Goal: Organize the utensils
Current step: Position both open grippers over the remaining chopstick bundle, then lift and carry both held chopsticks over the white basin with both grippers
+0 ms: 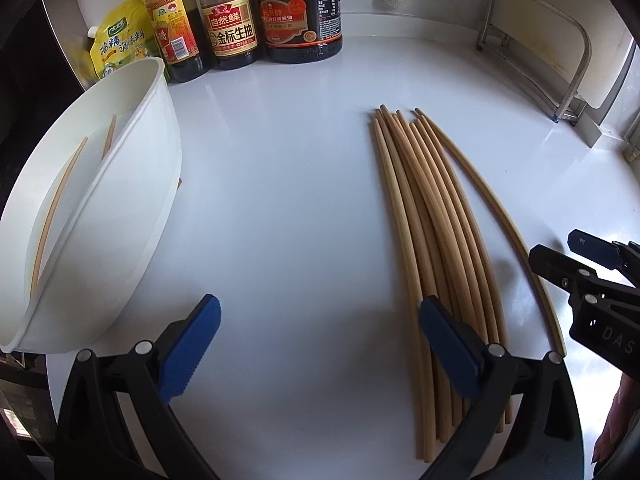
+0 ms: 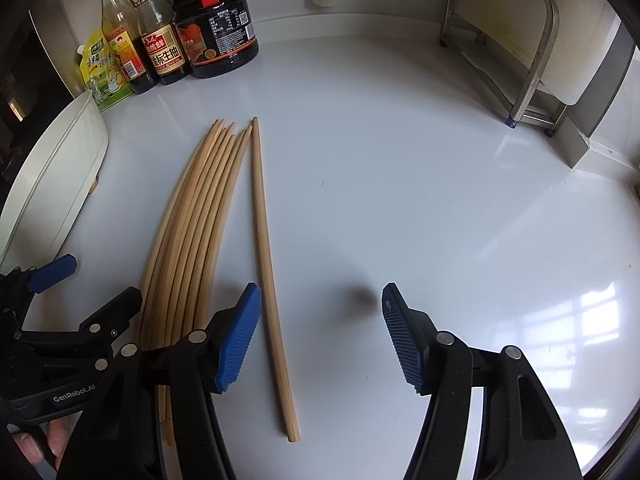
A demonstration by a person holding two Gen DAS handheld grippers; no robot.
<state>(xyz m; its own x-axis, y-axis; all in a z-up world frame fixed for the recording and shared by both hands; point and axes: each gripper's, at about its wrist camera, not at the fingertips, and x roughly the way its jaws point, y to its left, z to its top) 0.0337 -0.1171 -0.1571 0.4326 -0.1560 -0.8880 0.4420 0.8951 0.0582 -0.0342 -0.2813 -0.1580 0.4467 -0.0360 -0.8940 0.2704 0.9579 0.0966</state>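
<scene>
Bare white counter [image 2: 400,200] stretches right of the chopsticks [image 2: 192,232], which lie bundled mid-counter, one stray chopstick [image 2: 266,264] just right. White holder [image 1: 100,208] far left. Left gripper [image 1: 320,344] and right gripper [image 2: 320,332] hover low, fingers spread wide, holding nothing.

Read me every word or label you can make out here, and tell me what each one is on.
"GenRobot.AI": body of the left tool.
"DAS", cut off: body of the right tool.
"自然鲜" and "金标生抽": soy sauce bottle.
Yellow pouch: large characters too distorted to read surely.
Yellow-cap bottle and dark jug: print too small or blurred.
</scene>
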